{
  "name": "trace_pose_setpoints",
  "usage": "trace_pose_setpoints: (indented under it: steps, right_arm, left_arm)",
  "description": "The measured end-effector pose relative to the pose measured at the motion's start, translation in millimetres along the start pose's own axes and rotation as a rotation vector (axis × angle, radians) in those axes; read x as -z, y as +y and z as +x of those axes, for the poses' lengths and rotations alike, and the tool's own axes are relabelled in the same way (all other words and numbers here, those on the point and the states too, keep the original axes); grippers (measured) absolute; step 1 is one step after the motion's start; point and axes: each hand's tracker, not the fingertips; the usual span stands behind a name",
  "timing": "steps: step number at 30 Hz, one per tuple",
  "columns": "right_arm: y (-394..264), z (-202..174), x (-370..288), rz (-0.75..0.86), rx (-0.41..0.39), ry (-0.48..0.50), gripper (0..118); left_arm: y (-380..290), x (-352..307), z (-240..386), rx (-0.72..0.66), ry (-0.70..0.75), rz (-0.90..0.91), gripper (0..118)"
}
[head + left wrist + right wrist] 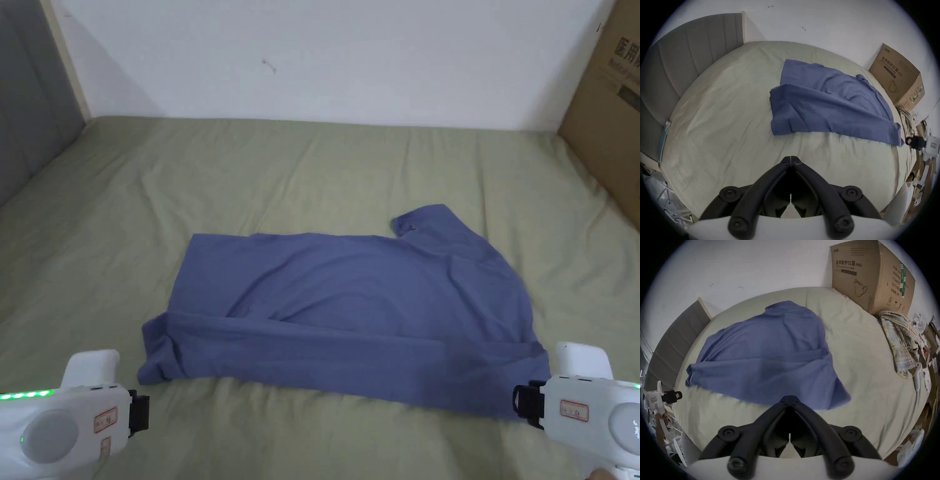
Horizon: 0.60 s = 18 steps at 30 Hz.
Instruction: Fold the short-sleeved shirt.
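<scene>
Currently, shirt [350, 312]: lying part-folded mid-bed [312, 162], near edge doubled over.
Left gripper [791, 157]: hovering beside shirt, fingers together.
Right gripper [790, 397]: fingers together, empty.
Surroundings: cardboard box [870, 274], plaid cloth [899, 344] sitting at bed's right edge.

A big bed [300, 169] with a pale green sheet sits against a plain white wall [325, 56]. A grey padded headboard [31, 119] stands at its left end. A brown cardboard box [609, 106] stands at the right end, touching the wall.
</scene>
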Motion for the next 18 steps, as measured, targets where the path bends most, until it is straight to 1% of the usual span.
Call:
trace_pose_setpoints:
  steps: [2,3,4,6,7,8,10,11,12,13,14,15,16,17,18]
  right_arm:
    - [-1.6,-3.0,0.7,-0.01,0.01,0.012,0]
    - [-2.1,-2.9,1.6,-0.009,0.023,0.017,0]
    - [-2.0,-2.3,2.3,-0.01,0.035,0.016,0]
    - [-0.2,-2.0,4.9,-0.006,0.036,0.012,0]
    - [0.0,-1.6,5.2,-0.005,0.035,0.008,0]
    - [0.2,-0.6,6.0,-0.009,0.033,0.008,0]
    - [-0.1,0.8,12.1,-0.019,0.034,0.003,0]
    - [-1.2,2.5,13.5,-0.024,0.037,0.001,0]
    - [-2.5,4.5,15.0,-0.031,0.042,0.001,0]
    - [-4.1,6.3,16.0,-0.038,0.049,-0.001,0]
    - [-5.4,6.3,14.6,-0.044,0.053,-0.002,0]
    - [-7.3,8.1,14.6,-0.05,0.055,-0.004,0]
    - [-9.6,10.1,14.5,-0.056,0.053,-0.009,0]
    - [-10.8,12.5,15.6,-0.062,0.049,-0.015,0]
    - [-11.1,15.5,17.6,-0.067,0.048,-0.021,0]
  left_arm:
    - [8.7,3.4,-0.6,0.021,0.035,0.022,0]
    - [13.5,6.1,-1.9,0.022,0.05,0.033,3]
    - [20.8,11.2,-6.4,0.012,0.061,0.035,25]
    - [32.2,20.6,-12.3,-0.023,0.063,0.029,87]
    - [36.7,28.5,-14.9,-0.026,0.058,0.021,109]
    - [39.3,39.5,-16.8,-0.028,0.05,0.013,108]
    - [39.2,53.6,-19.4,-0.031,0.041,-0.009,95]
    - [37.3,63.5,-20.3,-0.032,0.026,-0.054,95]
    - [34.3,74.0,-21.3,-0.03,0.03,-0.095,92]
    - [30.8,80.8,-22.4,-0.02,0.049,-0.122,82]
    - [28.1,80.0,-22.9,0.015,0.071,-0.09,76]
    - [29.8,71.8,-22.6,0.012,0.054,-0.068,76]
    - [32.3,68.0,-20.3,0.009,0.047,-0.069,68]
    - [33.1,63.4,-20.7,0.03,0.048,-0.042,52]
    - [33.8,60.6,-21.5,0.04,0.033,-0.032,29]
